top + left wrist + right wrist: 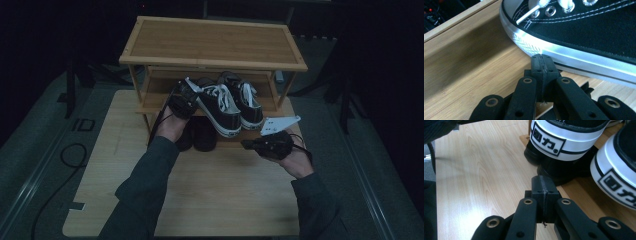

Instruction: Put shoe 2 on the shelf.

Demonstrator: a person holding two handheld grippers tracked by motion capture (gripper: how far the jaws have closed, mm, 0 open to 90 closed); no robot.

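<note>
On the middle shelf of the wooden shoe rack (212, 40) sit two black canvas sneakers (220, 107), heels toward the person, with a pair of dark shoes (200, 135) below them. At the left sneaker's white rubber sole (564, 53), the left claw (541, 58) is clenched with nothing between its jaws, its tip touching or just short of the sole. The right claw (543, 182) is likewise clenched and empty, held near the counter (210, 200) just in front of the rack's bottom shelf, apart from the shoes.
</note>
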